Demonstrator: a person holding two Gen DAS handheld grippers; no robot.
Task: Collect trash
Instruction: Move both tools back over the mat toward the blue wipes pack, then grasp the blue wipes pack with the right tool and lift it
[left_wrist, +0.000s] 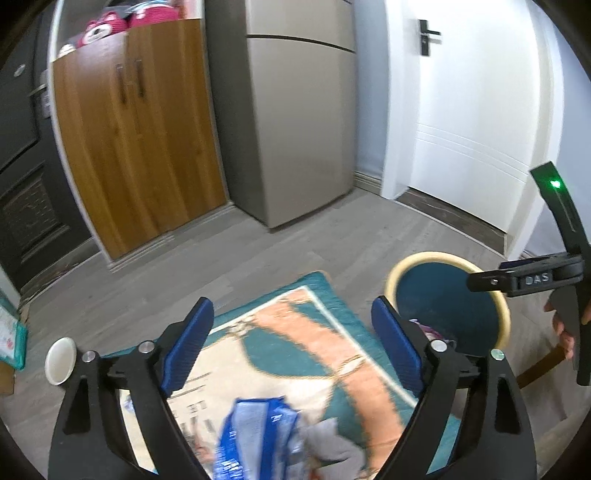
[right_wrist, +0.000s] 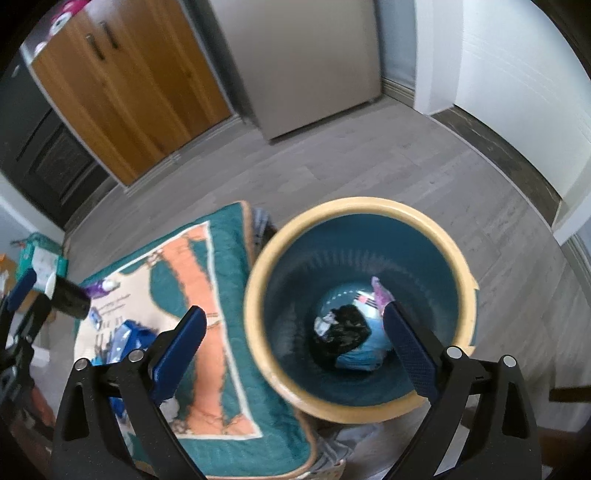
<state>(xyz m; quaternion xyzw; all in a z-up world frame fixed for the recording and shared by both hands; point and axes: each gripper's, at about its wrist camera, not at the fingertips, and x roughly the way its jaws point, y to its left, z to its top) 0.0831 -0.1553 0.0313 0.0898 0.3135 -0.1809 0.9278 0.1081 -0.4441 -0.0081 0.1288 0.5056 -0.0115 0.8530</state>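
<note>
Black right gripper (left_wrist: 524, 278) marked "DAS"; both jaws wide, empty; blue wrapper (left_wrist: 255, 435) lettering blurred.

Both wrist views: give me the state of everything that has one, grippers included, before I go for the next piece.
Left gripper: open, empty, above the mat.
Right gripper: open, empty, over the bin.
Trash bin: upright, no lid, trash at the bottom.
Black crumpled trash: already in the bin.
Blue wrapper: crumpled, lying on the mat, not yet collected.
Mat: spread flat.
Wooden cabinet: doors shut.
White door: shut.
</note>
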